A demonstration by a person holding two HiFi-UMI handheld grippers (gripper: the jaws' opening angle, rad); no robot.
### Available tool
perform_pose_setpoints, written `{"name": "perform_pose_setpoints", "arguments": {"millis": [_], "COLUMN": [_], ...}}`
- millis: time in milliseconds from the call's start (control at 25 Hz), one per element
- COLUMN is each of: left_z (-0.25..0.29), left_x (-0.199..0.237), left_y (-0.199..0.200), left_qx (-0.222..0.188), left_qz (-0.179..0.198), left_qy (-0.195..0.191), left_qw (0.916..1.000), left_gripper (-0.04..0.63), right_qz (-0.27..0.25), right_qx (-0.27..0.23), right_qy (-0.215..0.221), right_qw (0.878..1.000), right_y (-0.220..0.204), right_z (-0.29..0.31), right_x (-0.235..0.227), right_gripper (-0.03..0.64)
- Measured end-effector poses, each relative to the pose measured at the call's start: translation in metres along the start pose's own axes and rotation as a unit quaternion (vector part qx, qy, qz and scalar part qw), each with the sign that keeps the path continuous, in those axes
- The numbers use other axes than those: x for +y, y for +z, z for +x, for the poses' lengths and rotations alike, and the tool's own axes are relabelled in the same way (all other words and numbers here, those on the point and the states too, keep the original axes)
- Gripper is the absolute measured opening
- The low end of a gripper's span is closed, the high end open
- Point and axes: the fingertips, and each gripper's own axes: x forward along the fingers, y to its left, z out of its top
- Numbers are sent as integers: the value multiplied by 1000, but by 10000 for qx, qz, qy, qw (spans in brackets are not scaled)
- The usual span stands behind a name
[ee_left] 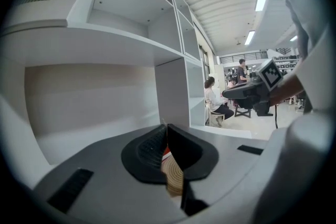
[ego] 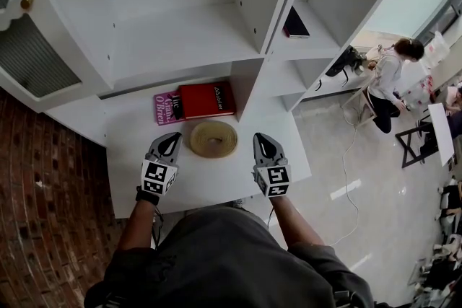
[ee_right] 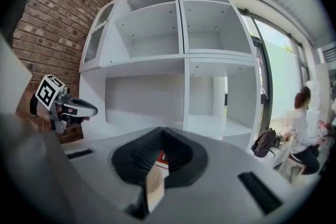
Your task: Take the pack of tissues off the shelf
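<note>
- left gripper (ego: 172, 138): jaws clenched together, nothing between them, held above the white ledge (ego: 216, 184) and aimed at the shelf unit (ego: 180, 32).
- right gripper (ego: 261, 138): jaws also pressed together and empty, level with the left one and well apart from it.
- Each gripper's own view shows a thin slit between the black pads, with only the tan roll and a bit of red behind it.
- tan roll (ego: 198, 141): lies flat on the ledge between the two grippers, a little ahead of their tips, touched by neither.
- red book (ego: 207, 99): lies flat at the mouth of the low compartment, just behind the roll, overlapping a pink book (ego: 164, 109) on its left.
- dark book (ego: 295, 24): lies in the right-hand compartment.
- pack of tissues: cannot tell which item it is in any view.
- The big middle compartments show bare white boards.
- brick wall (ego: 43, 177) sits left of the unit.
- seated person (ego: 386, 83) is far right on the floor area.
</note>
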Motion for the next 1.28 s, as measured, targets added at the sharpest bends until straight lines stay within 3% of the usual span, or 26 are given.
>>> {"name": "perform_pose_setpoints", "arguments": {"millis": [1280], "left_z": [4], "left_x": [-9], "left_y": [-5], "left_qx": [91], "left_qz": [10], "left_qy": [-74], "left_qw": [9999], "left_gripper": [0], "right_qz": [109], "right_qx": [125], "right_qy": [130], "right_qw": [9998], "right_y": [-9], "right_z": [0], "right_x": [3], "right_gripper": [0]}}
